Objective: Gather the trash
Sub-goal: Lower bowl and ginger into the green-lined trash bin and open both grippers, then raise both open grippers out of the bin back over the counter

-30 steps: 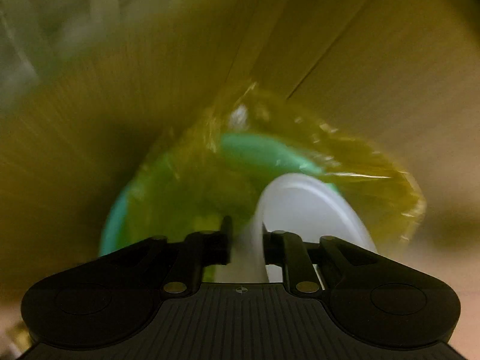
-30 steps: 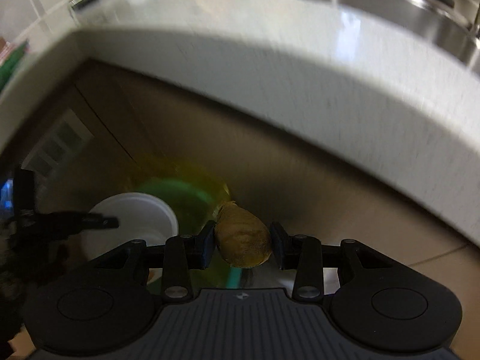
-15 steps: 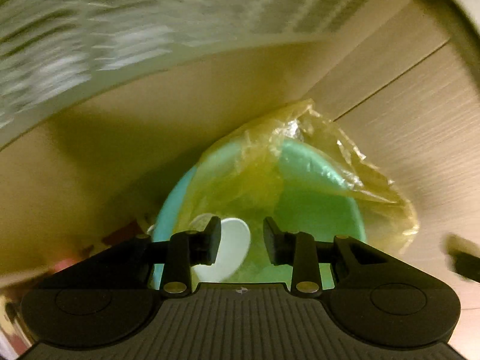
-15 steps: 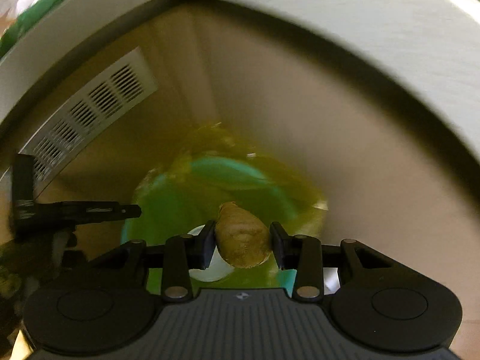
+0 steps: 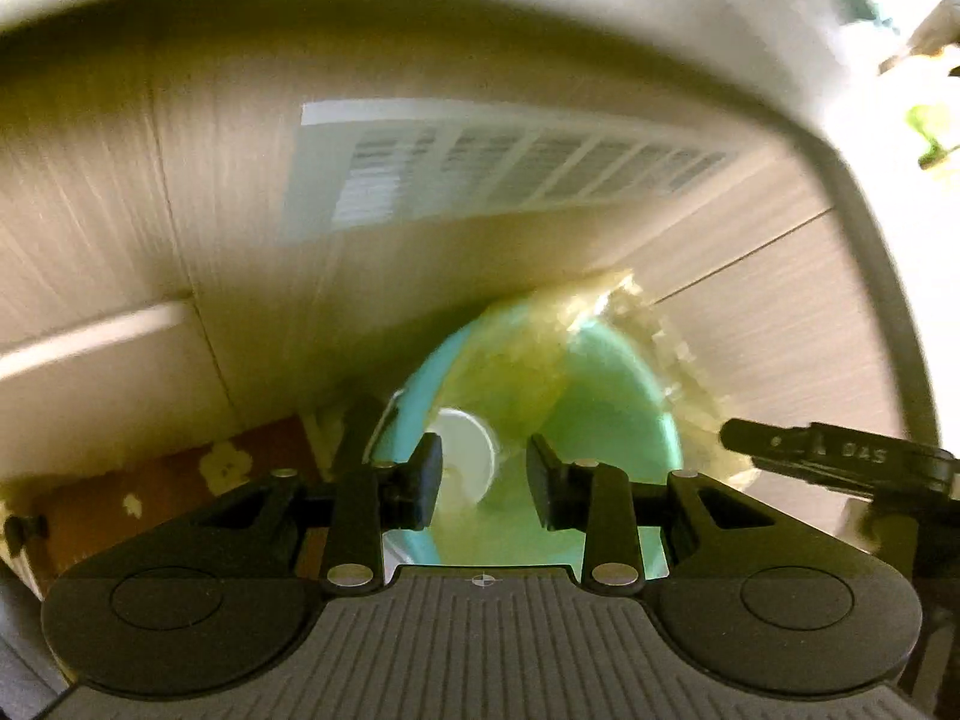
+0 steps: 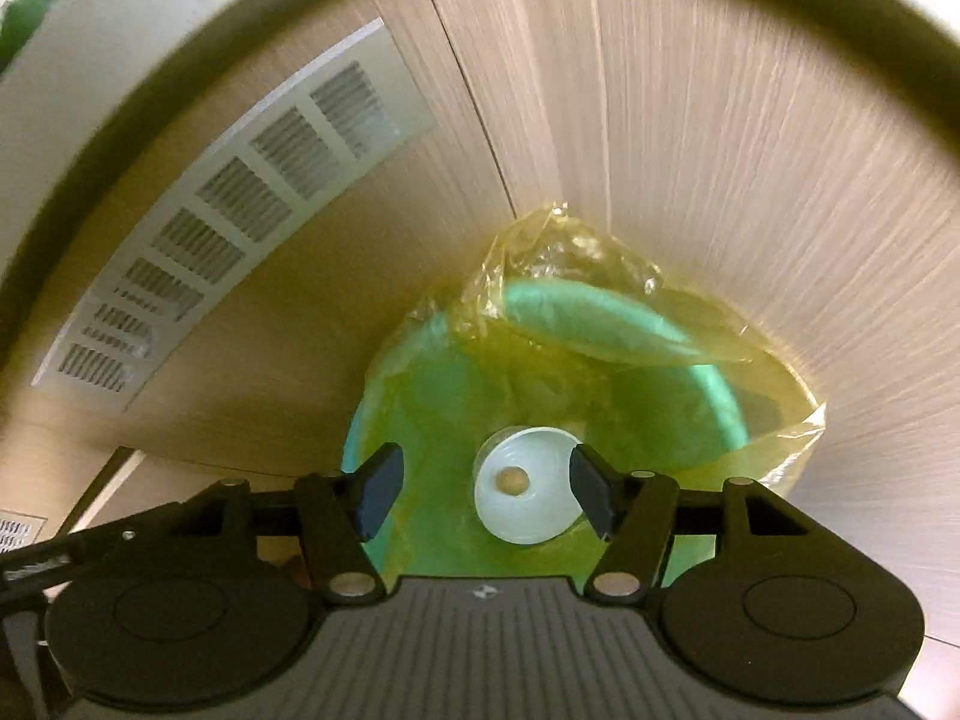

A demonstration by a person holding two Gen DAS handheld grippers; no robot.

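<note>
A teal trash bin [image 6: 600, 312] with a yellow plastic liner [image 6: 558, 240] stands on the floor below both grippers. A white cup [image 6: 528, 510] lies inside it, and a small brown lump [image 6: 511, 480] rests in the cup. My right gripper [image 6: 486, 486] hangs over the bin with its jaws opening and nothing between the pads. In the left wrist view the bin [image 5: 630, 396], liner [image 5: 624, 306] and cup [image 5: 468, 456] sit further below. My left gripper [image 5: 483, 480] is open and empty above them. One of the right gripper's fingers [image 5: 828, 456] reaches in from the right.
A white vent grille [image 5: 510, 162] [image 6: 228, 210] is set in the pale wood-look cabinet front behind the bin. A white countertop edge [image 6: 150, 30] curves overhead. A red floral mat [image 5: 180, 480] lies to the bin's left.
The left gripper let go of the white cup, which now lies in the bin, and rose away. The right gripper moved over the bin and opened; the brown lump dropped into the cup.
</note>
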